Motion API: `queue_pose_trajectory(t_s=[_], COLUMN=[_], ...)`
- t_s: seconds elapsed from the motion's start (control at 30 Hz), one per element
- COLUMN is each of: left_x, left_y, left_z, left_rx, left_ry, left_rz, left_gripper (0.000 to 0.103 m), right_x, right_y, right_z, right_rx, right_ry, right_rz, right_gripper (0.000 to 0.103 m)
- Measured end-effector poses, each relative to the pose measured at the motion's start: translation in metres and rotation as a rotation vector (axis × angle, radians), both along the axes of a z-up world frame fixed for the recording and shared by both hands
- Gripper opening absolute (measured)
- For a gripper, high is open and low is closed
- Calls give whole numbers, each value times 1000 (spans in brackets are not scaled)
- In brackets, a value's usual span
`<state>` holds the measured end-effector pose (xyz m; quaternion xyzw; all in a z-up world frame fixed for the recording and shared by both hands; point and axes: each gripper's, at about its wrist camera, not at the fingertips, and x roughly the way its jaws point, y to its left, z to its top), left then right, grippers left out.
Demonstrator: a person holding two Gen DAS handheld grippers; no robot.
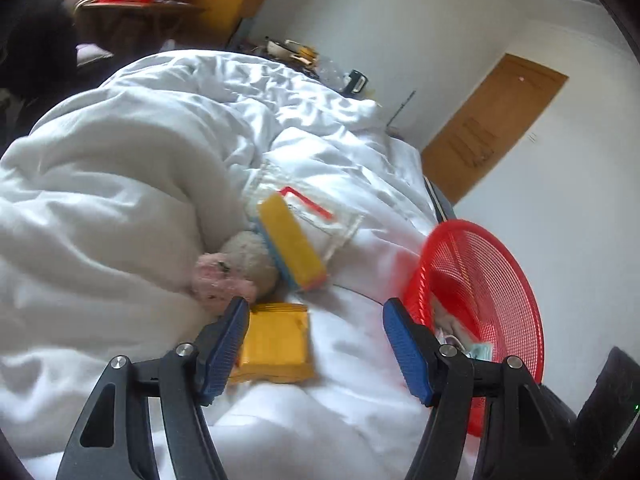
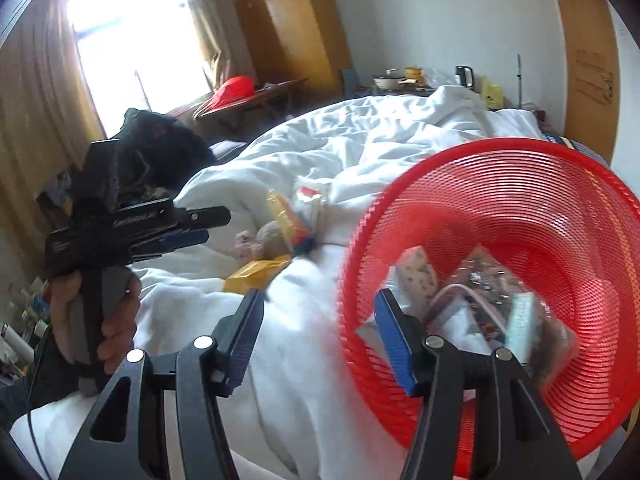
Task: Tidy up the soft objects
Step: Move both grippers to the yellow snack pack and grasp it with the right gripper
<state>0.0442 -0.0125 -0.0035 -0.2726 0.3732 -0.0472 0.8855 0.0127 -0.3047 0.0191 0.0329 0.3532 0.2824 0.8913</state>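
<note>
On the white bed lie a yellow packet (image 1: 276,342) (image 2: 256,274), a beige and pink plush toy (image 1: 236,266) (image 2: 262,240), a yellow and blue sponge block (image 1: 292,242) (image 2: 286,212) and a clear bag with a red strip (image 1: 316,210). A red mesh basket (image 1: 496,280) (image 2: 520,208) holds several soft packs (image 2: 480,304). My left gripper (image 1: 316,316) is open and empty, hovering just above the yellow packet; it also shows in the right wrist view (image 2: 196,226). My right gripper (image 2: 318,310) is open and empty at the basket's left rim.
A crumpled white duvet (image 1: 120,184) covers the bed. A wooden door (image 1: 492,128), a wardrobe (image 2: 296,28), a cluttered side table (image 2: 420,80) and a dark table with a red bag (image 2: 240,88) stand by the walls.
</note>
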Motion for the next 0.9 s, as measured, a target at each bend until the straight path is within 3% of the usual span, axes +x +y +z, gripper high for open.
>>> queue_pose_trajectory(t_s=[0.23, 0.43, 0.57, 0.9], left_x=[-4, -14, -21, -24], left_y=[28, 48, 58, 63], left_z=[-16, -18, -17, -20], left_rx=[-25, -37, -16, 0], left_ry=[22, -1, -24, -34], left_rz=[75, 141, 188, 210], left_gripper=[73, 72, 72, 72], right_x=[5, 36, 54, 80], right_y=[61, 131, 165, 174], right_z=[-4, -13, -23, -75], right_rx=[-29, -52, -86, -101], right_ry=[50, 185, 210, 380], right_rz=[136, 234, 209, 143], right_gripper=[58, 58, 58, 58])
